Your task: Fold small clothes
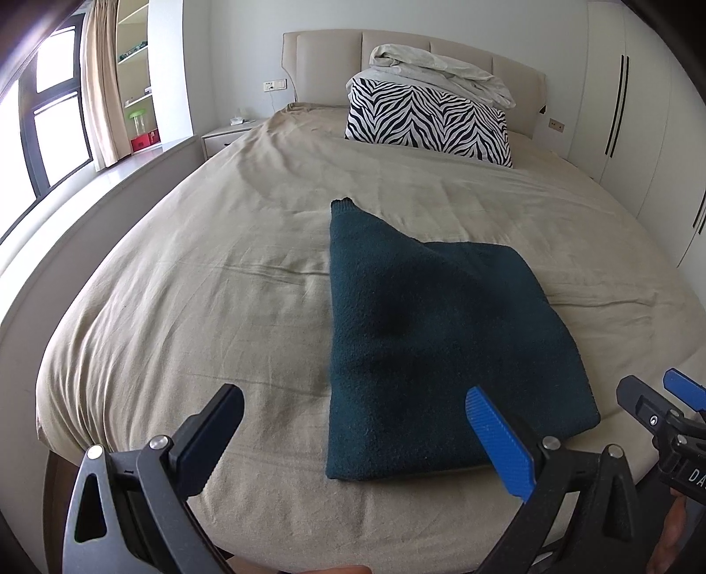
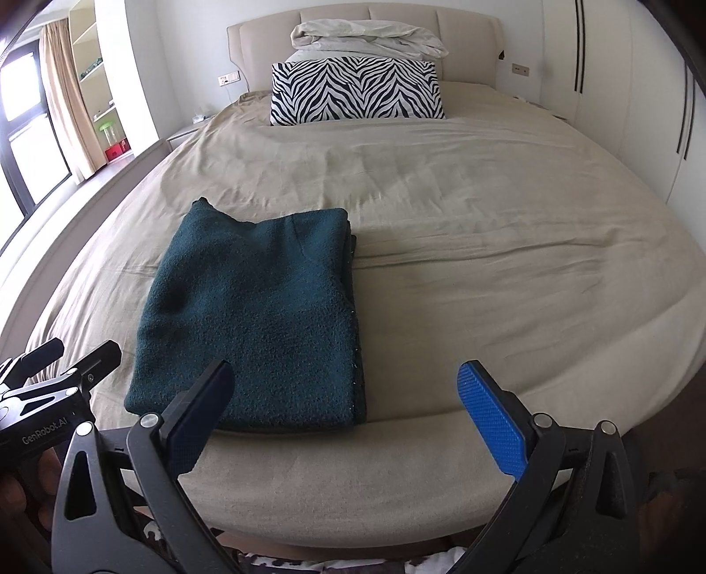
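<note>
My left tool (image 1: 353, 441) hangs at the foot edge of the bed (image 1: 176, 309), its fingers spread wide apart with nothing between them; the blue ribbed pad of one finger (image 1: 501, 441) overlaps the near corner of the garment in that view, though I cannot tell whether it touches. My right tool (image 2: 348, 415) is likewise spread wide and empty, over the bare beige sheet (image 2: 485, 287) just right of the garment. Each tool shows at the edge of the other's view: the body of the left one carries the lettering "GenRobot.AI" in white, read from the right wrist view; the right one shows only the fragment "DA" in the left wrist view.

The folded dark teal garment (image 2: 260, 318), a fuzzy knit, lies flat on the sheet near the foot edge, slightly left of the bed's middle. Its layers are stacked, with one corner (image 1: 343, 204) projecting beyond the fold toward the headboard.

Further off, well apart from the garment, a zebra-striped pillow (image 2: 357, 90) stands at the head of the bed, with a bundled pale duvet (image 2: 366, 39) on top, against the padded headboard (image 2: 467, 39).

At the far left are a curtain (image 2: 61, 101) and shelving (image 2: 92, 70); wardrobe doors (image 2: 617, 88) line the right wall.
</note>
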Demonstrator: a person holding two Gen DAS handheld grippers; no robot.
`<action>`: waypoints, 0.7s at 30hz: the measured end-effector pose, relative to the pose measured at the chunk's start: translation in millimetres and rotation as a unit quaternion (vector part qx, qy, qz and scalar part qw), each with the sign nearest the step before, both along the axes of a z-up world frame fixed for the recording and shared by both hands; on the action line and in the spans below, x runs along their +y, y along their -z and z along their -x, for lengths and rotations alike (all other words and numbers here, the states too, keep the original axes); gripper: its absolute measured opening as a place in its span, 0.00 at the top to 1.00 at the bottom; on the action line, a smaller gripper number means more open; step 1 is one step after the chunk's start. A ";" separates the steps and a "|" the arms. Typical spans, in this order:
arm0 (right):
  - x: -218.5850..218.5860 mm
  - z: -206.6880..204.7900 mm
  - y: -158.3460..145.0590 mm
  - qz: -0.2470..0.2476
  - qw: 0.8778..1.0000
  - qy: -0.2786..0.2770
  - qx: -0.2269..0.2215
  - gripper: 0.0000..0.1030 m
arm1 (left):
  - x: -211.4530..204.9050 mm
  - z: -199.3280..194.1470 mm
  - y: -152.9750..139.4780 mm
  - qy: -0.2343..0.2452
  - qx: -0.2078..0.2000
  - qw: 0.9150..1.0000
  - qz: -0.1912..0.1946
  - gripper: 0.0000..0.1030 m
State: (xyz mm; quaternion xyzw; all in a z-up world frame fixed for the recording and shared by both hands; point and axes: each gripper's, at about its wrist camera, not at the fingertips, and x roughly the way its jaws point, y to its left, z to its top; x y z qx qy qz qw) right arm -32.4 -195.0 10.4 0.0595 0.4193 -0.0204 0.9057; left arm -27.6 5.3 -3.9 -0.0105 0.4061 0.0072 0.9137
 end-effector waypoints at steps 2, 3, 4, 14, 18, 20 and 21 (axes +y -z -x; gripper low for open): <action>0.8 -0.5 0.7 0.002 1.000 0.000 0.002 0.00 | 0.2 -0.1 -0.1 0.000 0.000 1.000 0.000 0.00; 1.0 -0.8 0.9 0.002 1.000 0.000 0.002 0.00 | 0.1 0.1 0.2 0.000 0.000 1.000 0.001 0.00; 1.0 -1.1 1.3 0.002 1.000 0.000 0.003 0.00 | 0.2 0.0 0.0 0.000 0.000 1.000 0.001 0.00; 2.0 -2.9 5.0 0.004 1.000 0.002 0.011 0.00 | 1.7 -1.1 5.2 -0.002 0.005 1.000 0.001 0.00; 2.1 -3.6 6.3 0.005 1.000 0.001 0.014 0.00 | 2.2 -1.2 6.1 -0.002 0.006 1.000 0.001 0.00; 2.0 -4.0 7.0 0.006 1.000 0.002 0.016 0.00 | 2.3 -1.3 7.7 -0.003 0.008 1.000 0.001 0.00; 1.9 -3.9 7.3 0.005 1.000 0.001 0.016 0.00 | 2.7 -1.4 8.3 -0.003 0.009 1.000 0.002 0.00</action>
